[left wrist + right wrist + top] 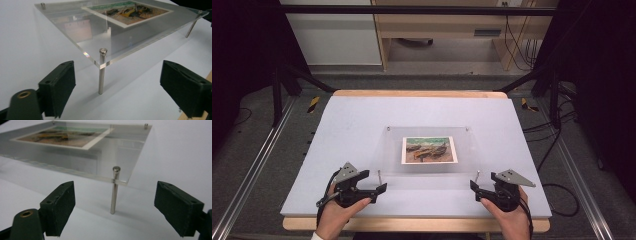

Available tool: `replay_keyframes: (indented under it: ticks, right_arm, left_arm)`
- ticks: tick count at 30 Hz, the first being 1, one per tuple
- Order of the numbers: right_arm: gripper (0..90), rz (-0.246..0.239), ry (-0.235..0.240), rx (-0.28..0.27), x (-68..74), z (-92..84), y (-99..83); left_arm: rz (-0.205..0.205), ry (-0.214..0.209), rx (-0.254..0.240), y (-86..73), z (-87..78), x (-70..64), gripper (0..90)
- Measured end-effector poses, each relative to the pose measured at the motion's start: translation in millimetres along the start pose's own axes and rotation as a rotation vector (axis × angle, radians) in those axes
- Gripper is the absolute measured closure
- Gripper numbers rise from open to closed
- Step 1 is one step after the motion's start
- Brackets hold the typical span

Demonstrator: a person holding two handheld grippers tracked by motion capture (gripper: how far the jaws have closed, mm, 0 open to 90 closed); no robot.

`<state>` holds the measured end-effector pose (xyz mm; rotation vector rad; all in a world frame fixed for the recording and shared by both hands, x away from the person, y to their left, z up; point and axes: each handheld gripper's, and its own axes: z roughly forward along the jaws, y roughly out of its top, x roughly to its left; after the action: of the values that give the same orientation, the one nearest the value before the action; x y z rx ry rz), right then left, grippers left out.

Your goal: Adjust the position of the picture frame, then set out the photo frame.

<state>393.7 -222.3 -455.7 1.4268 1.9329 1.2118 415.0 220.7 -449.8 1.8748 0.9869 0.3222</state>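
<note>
Clear acrylic frame [427,150] standing on four metal corner posts on the grey table [342,130], a printed picture [429,150] sandwiched at its centre. Left gripper [381,189] and right gripper [473,186] rest on the near side, each aimed at one near corner. Both sets of jaws stand wide apart with nothing between the pads.

Left gripper view: the near-left post [102,71] rises upright just ahead of the fingers [61,87], roughly midway between them and a little beyond their tips. Right gripper view: the near-right post [114,191] lies likewise ahead, centred between the fingers [60,206], not touched.

Key relation: the frame lies forward of both pairs of fingers, its long axis running side to side across them (so each hand is nearest its own corner, neither favoured). Any coming grasp would probably call for a short advance straight ahead, the pads closing on the plate's edge or post.
</note>
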Motion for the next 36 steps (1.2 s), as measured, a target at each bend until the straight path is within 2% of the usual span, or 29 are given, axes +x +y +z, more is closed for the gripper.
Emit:
replay_keyframes:
  ticks: [3, 6, 13, 15, 18, 21, 23, 26, 30, 36]
  right_arm:
    - [12.3, -0.012, 0.006, -0.025, -2.1, -2.5, 5.2]
    - [11.9, -0.02, 0.011, -0.025, -5.2, -1.0, 13.9]
    - [16.7, -0.051, 0.013, -0.01, -9.8, 8.1, 37.5]
    - [19.4, -0.053, 0.026, 0.006, -12.9, 14.2, 44.0]
    - [23.1, -0.048, 0.041, 0.021, -18.7, 23.7, 51.8]
    - [25.1, -0.034, 0.063, 0.038, -26.2, 34.0, 56.1]
    - [26.3, -0.023, 0.074, 0.043, -30.4, 38.6, 56.7]
    - [28.7, 0.003, 0.101, 0.043, -35.5, 44.2, 55.0]
    - [29.8, 0.02, 0.131, 0.063, -37.2, 50.7, 51.5]
    - [30.0, 0.039, 0.167, 0.091, -34.8, 55.6, 49.4]
  left_arm:
    - [-0.002, -0.015, -0.002, 2.8, 2.6, 1.7, 8.1]
    - [-0.006, -0.02, 0.026, 7.8, 8.7, 3.6, 6.8]
    - [0.03, -0.022, 0.063, 34.9, 14.9, 8.7, 7.2]
    - [0.04, -0.007, 0.06, 43.9, 19.4, 12.2, 7.7]
    - [0.01, -0.012, 0.041, 54.4, 30.7, 20.8, 10.7]
    - [-0.005, -0.019, 0.037, 54.0, 39.6, 24.5, 12.9]
    - [-0.016, 0.002, 0.035, 50.4, 42.7, 25.7, 15.0]
    - [-0.045, -0.001, 0.028, 44.7, 43.3, 27.4, 16.3]
    - [-0.058, 0.003, 0.038, 37.4, 45.8, 29.3, 18.4]
    - [-0.124, -0.031, 0.041, 31.2, 46.7, 33.0, 19.2]
